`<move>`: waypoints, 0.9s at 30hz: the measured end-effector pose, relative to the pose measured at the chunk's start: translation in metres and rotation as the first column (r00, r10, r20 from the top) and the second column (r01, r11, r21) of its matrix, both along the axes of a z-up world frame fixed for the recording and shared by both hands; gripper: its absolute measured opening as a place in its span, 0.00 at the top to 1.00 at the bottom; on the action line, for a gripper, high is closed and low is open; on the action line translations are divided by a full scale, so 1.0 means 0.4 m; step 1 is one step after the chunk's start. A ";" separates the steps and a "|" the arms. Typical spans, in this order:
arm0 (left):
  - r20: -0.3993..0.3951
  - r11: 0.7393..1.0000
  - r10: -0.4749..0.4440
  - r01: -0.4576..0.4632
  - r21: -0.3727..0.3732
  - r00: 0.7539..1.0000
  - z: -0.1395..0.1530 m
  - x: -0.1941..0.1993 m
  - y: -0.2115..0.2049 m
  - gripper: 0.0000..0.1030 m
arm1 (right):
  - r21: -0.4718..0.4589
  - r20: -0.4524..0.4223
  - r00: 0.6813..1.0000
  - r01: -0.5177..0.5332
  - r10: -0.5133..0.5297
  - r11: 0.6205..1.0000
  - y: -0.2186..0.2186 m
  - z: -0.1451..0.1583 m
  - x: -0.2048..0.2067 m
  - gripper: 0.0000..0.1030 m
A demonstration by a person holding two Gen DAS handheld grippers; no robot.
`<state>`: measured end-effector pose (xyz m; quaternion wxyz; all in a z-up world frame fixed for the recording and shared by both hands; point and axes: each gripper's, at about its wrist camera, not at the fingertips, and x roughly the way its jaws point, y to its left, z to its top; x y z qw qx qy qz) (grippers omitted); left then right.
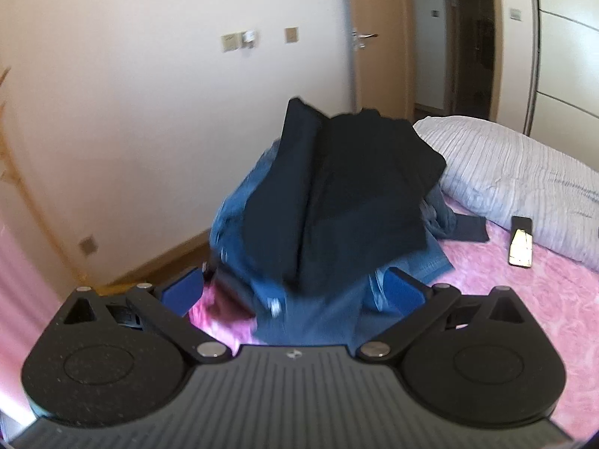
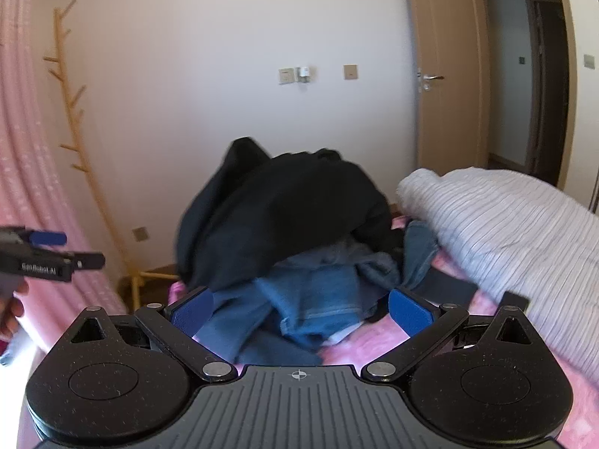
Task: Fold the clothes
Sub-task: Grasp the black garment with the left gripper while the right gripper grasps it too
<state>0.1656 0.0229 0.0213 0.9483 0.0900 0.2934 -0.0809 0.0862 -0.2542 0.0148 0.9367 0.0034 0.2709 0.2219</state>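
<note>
A heap of clothes lies on the pink bedspread [image 1: 524, 318]. A dark navy garment [image 1: 348, 194] [image 2: 277, 209] is draped over crumpled blue denim [image 1: 318, 318] [image 2: 318, 299]. My left gripper [image 1: 295, 292] is open at the near edge of the heap, and denim lies loosely between its blue pads [image 1: 183, 292]. My right gripper [image 2: 301, 314] is also open, its blue pads [image 2: 410, 312] on either side of the denim's near folds without pinching them. In the right wrist view the left gripper [image 2: 56, 250] shows at the far left, held in a hand [image 2: 11, 310].
A white striped pillow [image 1: 516, 187] [image 2: 505, 232] lies right of the heap, with a phone [image 1: 520, 241] in front of it. A wooden coat stand [image 2: 75, 112] and pink curtain [image 2: 22, 149] are on the left. A door [image 2: 445, 75] stands open behind.
</note>
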 end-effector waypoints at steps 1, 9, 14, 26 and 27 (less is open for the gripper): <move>0.003 1.000 -0.023 0.023 0.014 1.000 -0.003 0.056 -0.007 0.02 | -0.008 -0.001 1.000 0.010 -0.010 1.000 0.011 -0.003 0.039 0.01; -0.054 0.978 -0.207 0.208 0.009 0.977 -0.072 0.434 -0.045 0.07 | -0.039 -0.064 0.996 0.054 -0.057 0.998 0.121 -0.058 0.411 0.01; -0.072 0.948 -0.316 0.318 0.024 0.946 -0.113 0.570 -0.075 0.22 | -0.028 -0.121 0.990 0.075 -0.078 0.997 0.178 -0.122 0.629 0.01; -0.104 0.939 -0.344 0.343 -0.025 0.933 -0.175 0.646 -0.053 0.87 | 0.098 -0.301 0.944 0.175 -0.138 0.980 0.165 -0.293 0.917 0.02; -0.104 0.937 -0.349 0.348 -0.030 0.931 -0.174 0.650 -0.050 0.89 | 0.123 -0.312 0.942 0.172 -0.126 0.977 0.162 -0.302 0.925 0.10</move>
